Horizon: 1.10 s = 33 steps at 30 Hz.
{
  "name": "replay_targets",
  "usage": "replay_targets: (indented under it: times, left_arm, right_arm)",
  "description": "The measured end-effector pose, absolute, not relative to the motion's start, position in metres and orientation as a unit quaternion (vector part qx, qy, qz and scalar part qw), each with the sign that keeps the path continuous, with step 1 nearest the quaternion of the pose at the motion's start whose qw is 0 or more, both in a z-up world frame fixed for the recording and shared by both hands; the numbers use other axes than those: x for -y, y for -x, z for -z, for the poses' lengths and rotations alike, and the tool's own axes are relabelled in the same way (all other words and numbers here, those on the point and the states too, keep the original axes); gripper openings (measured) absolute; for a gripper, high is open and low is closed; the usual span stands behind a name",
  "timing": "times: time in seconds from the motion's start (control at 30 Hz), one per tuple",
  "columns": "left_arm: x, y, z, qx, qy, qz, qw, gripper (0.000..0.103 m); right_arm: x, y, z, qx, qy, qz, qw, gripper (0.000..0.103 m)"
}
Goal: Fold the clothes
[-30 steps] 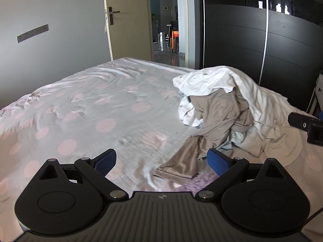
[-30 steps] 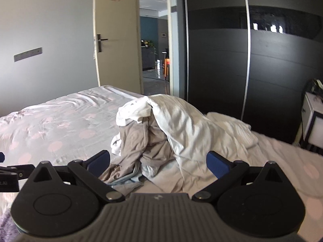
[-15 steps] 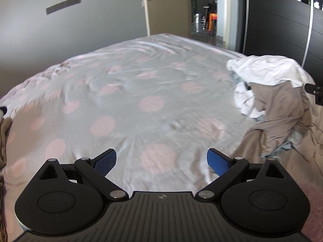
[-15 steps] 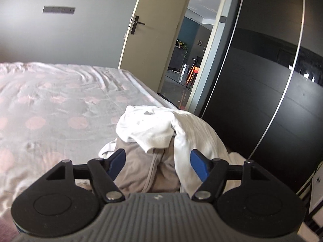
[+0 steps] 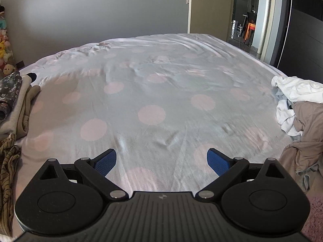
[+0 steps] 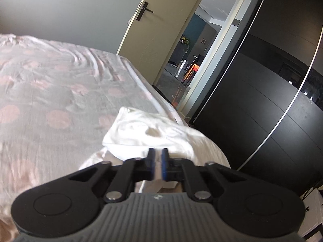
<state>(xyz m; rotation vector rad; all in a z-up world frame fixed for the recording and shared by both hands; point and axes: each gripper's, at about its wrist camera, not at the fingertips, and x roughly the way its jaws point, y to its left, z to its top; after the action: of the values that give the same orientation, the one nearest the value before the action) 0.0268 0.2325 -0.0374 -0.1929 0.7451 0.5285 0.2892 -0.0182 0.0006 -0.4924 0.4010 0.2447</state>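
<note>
A heap of unfolded clothes lies on the bed's right side: a white garment [image 5: 298, 89] on top of a taupe one [image 5: 304, 139]. In the right wrist view the same white garment [image 6: 145, 133] fills the middle, and my right gripper [image 6: 158, 162] is shut on its cloth, white fabric pinched between the blue pads. My left gripper [image 5: 161, 162] hovers open over the bare dotted bedsheet [image 5: 157, 92], left of the heap, nothing between its fingers.
Folded clothes [image 5: 14, 104] are stacked at the bed's left edge, with a striped brown garment [image 5: 7, 161] below them. Soft toys [image 5: 5, 46] line the far left. An open door [image 6: 149, 40] and a black wardrobe [image 6: 272, 92] stand beyond the bed's right side.
My right gripper came down onto the heap and shut on the white garment. My left gripper swung left, away from the heap, over the bare sheet, staying open.
</note>
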Motion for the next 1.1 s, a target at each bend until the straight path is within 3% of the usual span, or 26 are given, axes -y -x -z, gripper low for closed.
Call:
replay_targets:
  times: [0.37,1.1]
  left_arm:
    - [-0.244,0.002,0.030,-0.363,0.090,-0.266,0.888,0.098]
    - [-0.244,0.005,0.036,-0.381,0.078,-0.274,0.879,0.098]
  right_arm:
    - [-0.002,-0.251,-0.066,-0.163,0.224,-0.160,0.948,0.004]
    - [0.119,-0.270,-0.031,-0.243,0.187,0.016,0.952,0.004]
